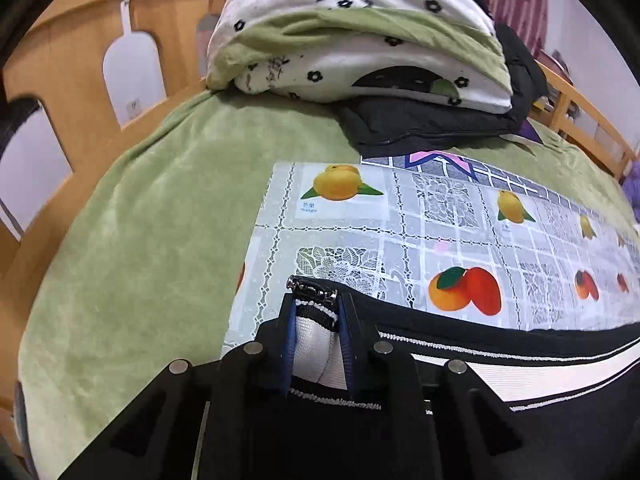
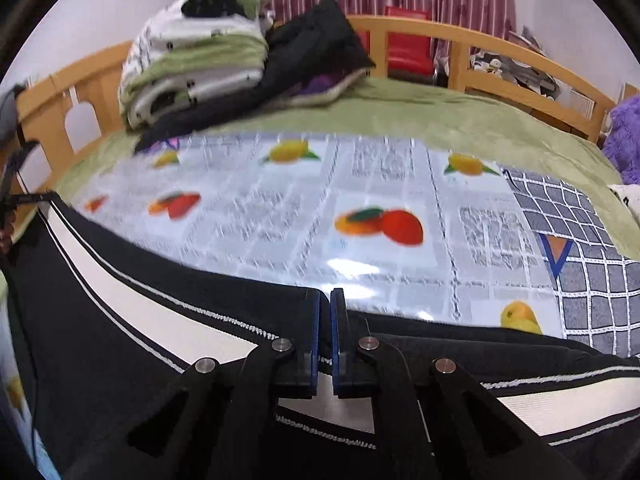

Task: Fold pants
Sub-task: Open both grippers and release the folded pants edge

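Note:
Black pants (image 1: 520, 364) with a white side stripe lie along the near edge of a fruit-print mat (image 1: 400, 220) on a bed. My left gripper (image 1: 316, 300) is shut on one end of them. Bunched black and white cloth with a small metal zip piece fills the gap between its blue pads. In the right wrist view the pants (image 2: 140, 312) stretch from the far left to the lower right. My right gripper (image 2: 325, 300) is shut on their far edge, pads almost together with thin cloth pinched between. Cloth under both grippers' bodies is hidden.
The mat (image 2: 280, 220) lies on a green blanket (image 1: 140, 220). A pile of folded bedding (image 1: 360, 40) and a black jacket (image 1: 420, 128) sit at the far side. A wooden bed rail (image 2: 480, 48) runs around. A grey checked cloth (image 2: 580, 240) lies to the right.

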`<state>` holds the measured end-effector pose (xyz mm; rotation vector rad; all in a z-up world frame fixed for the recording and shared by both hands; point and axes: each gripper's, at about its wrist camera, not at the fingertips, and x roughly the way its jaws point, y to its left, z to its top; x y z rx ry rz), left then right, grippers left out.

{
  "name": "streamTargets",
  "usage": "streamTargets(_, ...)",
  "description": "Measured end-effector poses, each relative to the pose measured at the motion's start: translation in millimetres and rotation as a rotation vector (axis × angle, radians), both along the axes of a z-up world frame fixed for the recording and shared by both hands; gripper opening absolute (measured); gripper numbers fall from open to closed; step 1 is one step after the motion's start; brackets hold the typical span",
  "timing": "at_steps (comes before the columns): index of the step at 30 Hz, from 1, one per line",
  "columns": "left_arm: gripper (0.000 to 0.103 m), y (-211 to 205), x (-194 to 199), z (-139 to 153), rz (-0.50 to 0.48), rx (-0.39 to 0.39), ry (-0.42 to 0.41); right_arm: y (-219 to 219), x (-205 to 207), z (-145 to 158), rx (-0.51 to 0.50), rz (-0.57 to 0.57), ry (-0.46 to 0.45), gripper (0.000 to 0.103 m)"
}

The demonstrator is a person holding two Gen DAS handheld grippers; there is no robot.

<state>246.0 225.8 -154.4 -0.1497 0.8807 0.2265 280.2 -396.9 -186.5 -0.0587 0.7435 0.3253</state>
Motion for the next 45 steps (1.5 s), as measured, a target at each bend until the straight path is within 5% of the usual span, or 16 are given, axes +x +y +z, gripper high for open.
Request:
streamTargets(4, 0.026, 0.2, 17.5, -34.2, 0.037, 0.019, 0.092, 6.9, 23.4, -25.3, -0.059, -0.031, 0.100, 0.005)
streamTargets(9, 0.042, -7.8, 6.8, -21.0, 0.035, 0.066, 0.074, 11.1, 24.1, -19.2, -0.102, -0.079, 0.128, 0.012)
streamTargets(13, 0.059, -17.2, -12.0, -3.5, 0.013, 0.065, 0.018, -24.9, -2.4, 11.2, -0.049, -0.205, 0.045, 0.038)
streamTargets(19, 0.062, -36.6, -1.1, -21.4, -0.032, 0.065, 0.046, -61.7, 2.9, -27.9, -0.126, -0.337, 0.178, 0.031)
streamTargets(29, 0.064, -29.7, 12.7, -33.7, 0.049, 0.095, 0.085, -60.9, 18.2, -34.7, -0.150, -0.338, 0.158, 0.031)
streamTargets(36, 0.064, -32.9, -48.1, 5.4, 0.042, 0.026, 0.044, -39.5, -17.0, -2.1, -0.094, -0.425, 0.129, 0.031)
streamTargets(45, 0.064, -67.5, -143.5, 59.1, 0.010, -0.044, -0.031, 35.4, -96.6, 74.9, -0.009, -0.371, 0.069, 0.031)
